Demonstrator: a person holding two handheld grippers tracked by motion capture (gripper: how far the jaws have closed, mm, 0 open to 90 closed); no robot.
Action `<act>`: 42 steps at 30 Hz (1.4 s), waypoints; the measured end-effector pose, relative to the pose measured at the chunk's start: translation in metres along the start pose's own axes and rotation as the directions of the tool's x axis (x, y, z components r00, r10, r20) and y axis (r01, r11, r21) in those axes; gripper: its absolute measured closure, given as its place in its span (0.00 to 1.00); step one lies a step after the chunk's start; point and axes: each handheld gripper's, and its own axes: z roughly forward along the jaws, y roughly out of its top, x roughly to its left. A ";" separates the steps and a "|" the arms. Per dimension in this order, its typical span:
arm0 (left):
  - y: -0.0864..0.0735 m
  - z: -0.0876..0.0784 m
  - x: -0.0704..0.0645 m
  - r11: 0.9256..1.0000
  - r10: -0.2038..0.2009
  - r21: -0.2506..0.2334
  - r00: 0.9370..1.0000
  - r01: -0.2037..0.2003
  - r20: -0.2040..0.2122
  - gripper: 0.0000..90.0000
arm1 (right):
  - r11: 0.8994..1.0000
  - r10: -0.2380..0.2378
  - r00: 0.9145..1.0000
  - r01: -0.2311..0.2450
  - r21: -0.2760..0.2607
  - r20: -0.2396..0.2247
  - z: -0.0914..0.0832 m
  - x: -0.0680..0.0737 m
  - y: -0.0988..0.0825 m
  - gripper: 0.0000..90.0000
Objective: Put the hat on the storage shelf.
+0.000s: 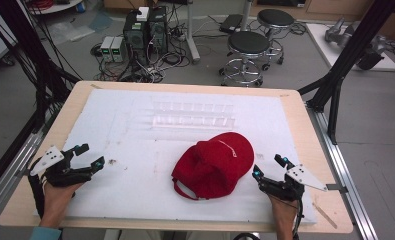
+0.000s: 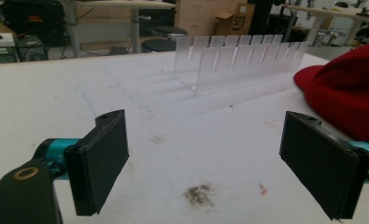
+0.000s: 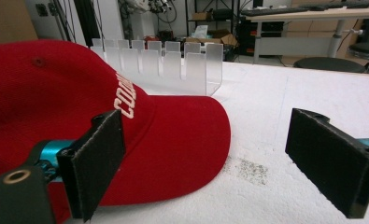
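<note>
Fingers (image 2: pixel 102 165) of the left gripper (image 1: pixel 87 156) are wide open, and nothing sits between them. That gripper is at the lower left of the high view, held in a hand (image 1: pixel 57 197) that comes up from the bottom edge. In the left gripper view the two black pads stand far apart at the bottom of the frame, with bare white surface (image 2: pixel 173 121) between them. A small dark smudge (image 2: pixel 198 193) lies on the white, low in the middle.

The right gripper (image 1: pixel 270 167) is at the lower right of the high view. Its fingers (image 3: pixel 95 163) are open wide too, and they hold nothing. In the right gripper view, one pad at the lower left is in front of the cap's brim. I cannot tell if it touches it. The other pad is at the lower right, over bare white.

The red cap (image 1: pixel 215 162) lies on the surface a bit right of the middle of the high view, just to the left of the right gripper and well apart from the left one. Its strap end is toward the bottom of the frame. White letters run across its front (image 3: pixel 126 100).

A clear rack (image 1: pixel 192 114) with a row of slots stands above the cap in the high view, near the middle of the surface. It is apart from the cap.

Two black stools (image 1: pixel 247 52) stand on the floor at the top of the high view.
</note>
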 end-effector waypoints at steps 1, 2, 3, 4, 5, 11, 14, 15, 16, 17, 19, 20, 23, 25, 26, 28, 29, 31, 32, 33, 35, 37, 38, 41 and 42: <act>0.004 0.000 -0.002 1.000 0.005 0.002 1.000 -0.005 0.008 0.18 | 1.000 0.003 1.000 -0.003 0.002 0.000 0.000 0.000 0.000 0.12; 0.008 0.001 -0.005 1.000 0.008 0.002 1.000 -0.008 0.016 0.18 | 1.000 0.007 1.000 -0.007 0.004 0.000 0.000 0.000 0.000 0.12; 0.013 0.001 -0.008 1.000 0.013 0.007 1.000 -0.013 0.026 0.18 | 1.000 0.004 1.000 -0.004 0.003 0.000 0.000 0.000 0.000 0.12; 0.017 0.001 -0.011 1.000 0.016 0.011 0.999 -0.017 0.037 0.18 | 1.000 0.004 1.000 -0.004 0.003 0.001 0.000 0.000 0.000 0.12; 0.021 0.002 -0.014 1.000 0.021 0.015 0.999 -0.022 0.048 0.18 | 1.000 0.003 1.000 -0.003 0.006 0.001 0.000 0.000 0.000 0.12; 0.044 0.011 -0.041 0.997 0.045 0.059 0.990 -0.053 0.135 0.18 | 1.000 -0.001 1.000 0.001 0.005 0.001 0.000 0.000 0.000 0.12; 0.055 0.020 -0.059 0.993 0.066 0.085 0.979 -0.084 0.190 0.18 | 1.000 -0.002 1.000 0.002 0.004 0.001 0.001 0.000 0.000 0.12; 0.058 0.024 -0.065 0.991 0.072 0.094 0.975 -0.093 0.211 0.18 | 1.000 -0.002 1.000 0.002 0.004 0.001 0.001 0.000 0.000 0.12; 0.061 0.028 -0.072 0.989 0.077 0.105 0.970 -0.103 0.230 0.18 | 1.000 -0.003 1.000 0.003 0.004 0.001 0.001 0.000 0.000 0.12; 0.064 0.032 -0.079 0.987 0.085 0.112 0.965 -0.115 0.249 0.18 | 1.000 -0.002 1.000 0.002 0.004 0.001 0.001 0.001 0.000 0.12; 0.069 0.041 -0.092 0.982 0.096 0.129 0.953 -0.138 0.287 0.18 | 1.000 -0.002 1.000 0.002 0.005 0.000 0.000 0.000 0.000 0.12; 0.071 0.045 -0.099 0.979 0.101 0.139 0.948 -0.148 0.302 0.18 | 1.000 -0.002 1.000 0.002 0.005 0.000 0.000 0.000 0.000 0.12; 0.075 0.058 -0.117 0.970 0.110 0.164 0.930 -0.177 0.351 0.18 | 1.000 -0.003 1.000 0.003 0.005 -0.001 0.000 0.000 0.000 0.12; 0.076 0.067 -0.129 0.964 0.111 0.183 0.920 -0.191 0.377 0.18 | 1.000 -0.003 1.000 0.003 0.004 -0.001 0.000 0.000 0.000 0.12; 0.076 0.070 -0.134 0.961 0.115 0.191 0.916 -0.201 0.385 0.18 | 1.000 -0.002 1.000 0.002 0.005 -0.001 0.000 0.000 0.000 0.12; 0.076 0.074 -0.139 0.958 0.116 0.198 0.910 -0.209 0.398 0.18 | 1.000 -0.003 1.000 0.003 0.004 -0.002 0.000 0.000 0.000 0.12; 0.076 0.081 -0.148 0.954 0.116 0.207 0.902 -0.218 0.416 0.18 | 1.000 -0.003 1.000 0.003 0.003 -0.002 0.001 0.000 0.000 0.12; 0.076 0.085 -0.151 0.951 0.115 0.214 0.899 -0.222 0.422 0.18 | 1.000 -0.002 1.000 0.002 0.003 -0.003 0.001 0.000 0.000 0.12; 0.076 0.088 -0.155 0.949 0.112 0.221 0.897 -0.225 0.428 0.18 | 1.000 -0.002 1.000 0.002 0.004 -0.003 0.000 0.000 0.000 0.12; 0.075 0.095 -0.161 0.943 0.112 0.236 0.890 -0.236 0.441 0.18 | 1.000 -0.001 1.000 0.001 0.003 -0.004 0.000 0.000 0.000 0.12; 0.074 0.098 -0.165 0.941 0.110 0.242 0.889 -0.238 0.446 0.18 | 1.000 0.000 1.000 0.000 0.003 -0.004 0.000 0.000 0.000 0.12; 0.070 0.109 -0.173 0.934 0.104 0.260 0.884 -0.244 0.456 0.18 | 1.000 0.000 1.000 0.000 0.004 -0.004 0.000 0.000 0.000 0.12; 0.069 0.111 -0.176 0.934 0.099 0.265 0.883 -0.242 0.459 0.18 | 1.000 0.000 1.000 0.000 0.004 -0.004 0.000 0.000 0.000 0.12; 0.067 0.119 -0.184 0.932 0.085 0.275 0.880 -0.236 0.467 0.18 | 1.000 -0.006 1.000 0.006 0.003 -0.003 0.000 0.000 0.000 0.12; 0.066 0.122 -0.186 0.927 0.088 0.283 0.878 -0.245 0.470 0.18 | 1.000 -0.003 1.000 0.003 0.003 -0.003 0.000 0.000 0.000 0.12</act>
